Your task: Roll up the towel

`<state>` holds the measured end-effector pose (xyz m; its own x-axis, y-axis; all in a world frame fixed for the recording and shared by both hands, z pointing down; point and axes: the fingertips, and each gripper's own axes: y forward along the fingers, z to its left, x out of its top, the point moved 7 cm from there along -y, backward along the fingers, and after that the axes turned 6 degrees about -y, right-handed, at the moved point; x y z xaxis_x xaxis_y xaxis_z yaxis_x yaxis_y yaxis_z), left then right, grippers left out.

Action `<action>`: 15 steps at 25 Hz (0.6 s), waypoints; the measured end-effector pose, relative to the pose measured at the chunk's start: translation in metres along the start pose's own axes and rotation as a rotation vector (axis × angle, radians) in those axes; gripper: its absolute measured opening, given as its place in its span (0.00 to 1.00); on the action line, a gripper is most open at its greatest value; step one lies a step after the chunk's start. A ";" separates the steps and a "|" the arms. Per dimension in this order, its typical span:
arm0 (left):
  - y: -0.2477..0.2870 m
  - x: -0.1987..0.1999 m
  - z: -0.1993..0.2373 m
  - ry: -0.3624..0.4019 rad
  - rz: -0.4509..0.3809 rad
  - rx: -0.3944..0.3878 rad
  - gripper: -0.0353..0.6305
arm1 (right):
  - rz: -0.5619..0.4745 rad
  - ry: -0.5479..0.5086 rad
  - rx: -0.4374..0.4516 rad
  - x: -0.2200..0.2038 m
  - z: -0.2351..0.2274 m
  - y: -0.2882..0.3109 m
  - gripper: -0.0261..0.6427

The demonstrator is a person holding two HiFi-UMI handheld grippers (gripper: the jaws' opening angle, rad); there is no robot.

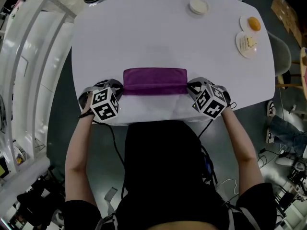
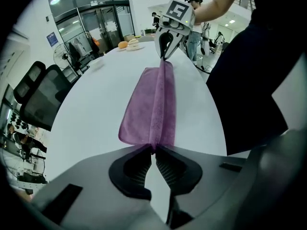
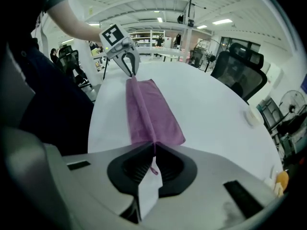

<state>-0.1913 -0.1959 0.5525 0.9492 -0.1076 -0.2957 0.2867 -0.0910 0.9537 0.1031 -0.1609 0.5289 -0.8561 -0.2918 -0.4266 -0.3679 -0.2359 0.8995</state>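
Purple towel [image 1: 154, 80] pinched at both short ends, lying low in the middle of the head view.

At its left end the left gripper [image 1: 120, 89] had its fingers [image 2: 135, 169] closed on the cloth. From there the towel's long axis ran straight across the frame to the right gripper [image 1: 188, 88], whose fingers [image 3: 169, 169] were likewise clamped on the other end. A raised fold stretched between them, so neither hand was nearer, and any roll would likely have had to turn across that axis, toward the top of the frame. The white counter [image 1: 158, 32] lay bare beyond it, with a small dish [image 1: 198, 5] and two plates [image 1: 248, 44] at upper right.
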 end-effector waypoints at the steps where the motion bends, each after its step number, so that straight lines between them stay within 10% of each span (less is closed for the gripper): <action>1: 0.002 0.000 0.003 -0.003 0.004 0.001 0.10 | 0.004 0.005 0.001 0.000 -0.002 0.003 0.07; 15: 0.023 -0.001 0.016 -0.111 -0.020 0.047 0.11 | 0.038 0.070 0.007 -0.009 -0.013 0.027 0.07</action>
<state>-0.1882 -0.2141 0.5739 0.9225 -0.2135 -0.3214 0.2967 -0.1400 0.9447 0.1056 -0.1763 0.5554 -0.8420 -0.3649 -0.3973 -0.3382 -0.2168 0.9158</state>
